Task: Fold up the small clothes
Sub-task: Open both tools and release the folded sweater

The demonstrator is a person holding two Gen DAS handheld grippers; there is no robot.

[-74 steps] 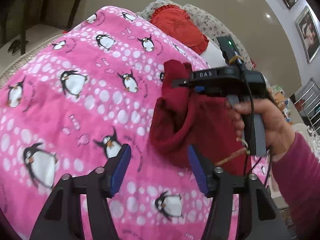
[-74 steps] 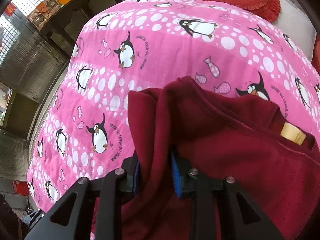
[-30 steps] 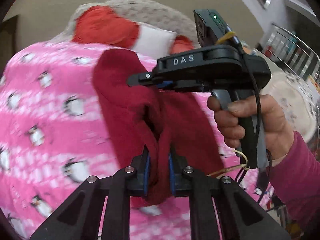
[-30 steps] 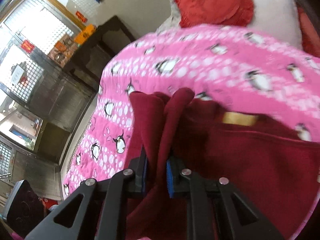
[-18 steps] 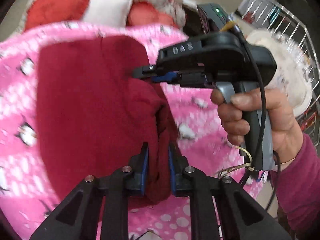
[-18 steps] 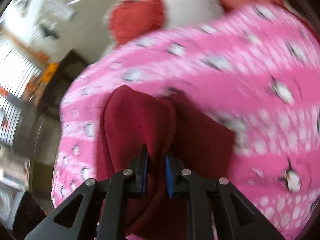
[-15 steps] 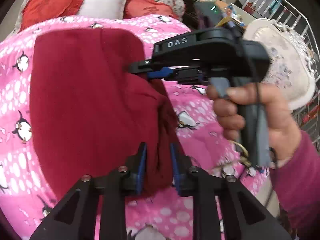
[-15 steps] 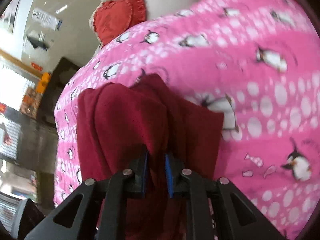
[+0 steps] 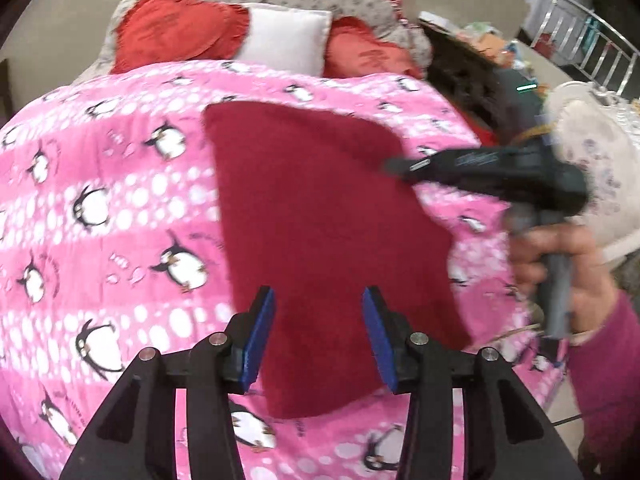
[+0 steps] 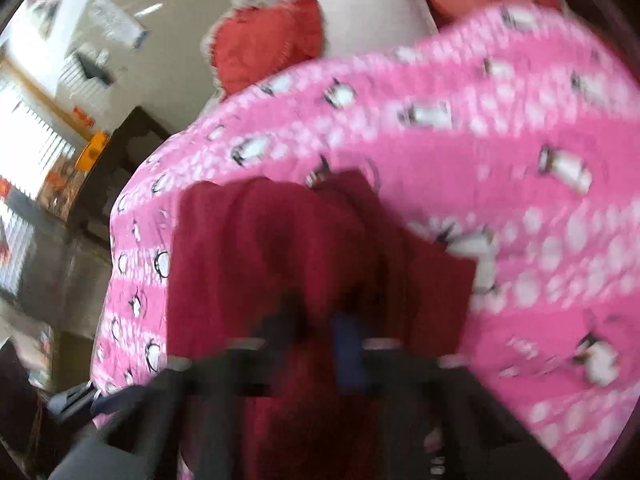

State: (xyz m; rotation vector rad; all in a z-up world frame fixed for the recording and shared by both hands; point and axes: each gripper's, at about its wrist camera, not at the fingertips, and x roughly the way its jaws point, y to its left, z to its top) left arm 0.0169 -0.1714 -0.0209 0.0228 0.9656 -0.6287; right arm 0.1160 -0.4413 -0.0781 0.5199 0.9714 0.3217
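Observation:
A dark red garment [image 9: 320,220] lies spread flat on the pink penguin blanket [image 9: 120,200]. My left gripper [image 9: 318,296] hovers over its near end. Its jaws are opening, and the blue pads [image 9: 262,328] stand apart and press on nothing. In the left wrist view my right gripper [image 9: 396,168], held by a hand [image 9: 560,264], reaches the garment's right edge. The blurred right wrist view shows that gripper [image 10: 318,320] shut on a bunched fold of the garment [image 10: 280,248] just above the blanket [image 10: 520,160].
Red cushions [image 9: 176,36] and a white pillow [image 9: 284,36] lie at the bed's head. A white floral seat [image 9: 592,152] and a metal rack [image 9: 580,32] stand to the right. Dark furniture [image 10: 120,144] stands beyond the bed's left side.
The left gripper let go of the garment's fold and its jaws spread. The garment went from hanging bunched to lying flat on the blanket. The right gripper sank, still pinching its fold.

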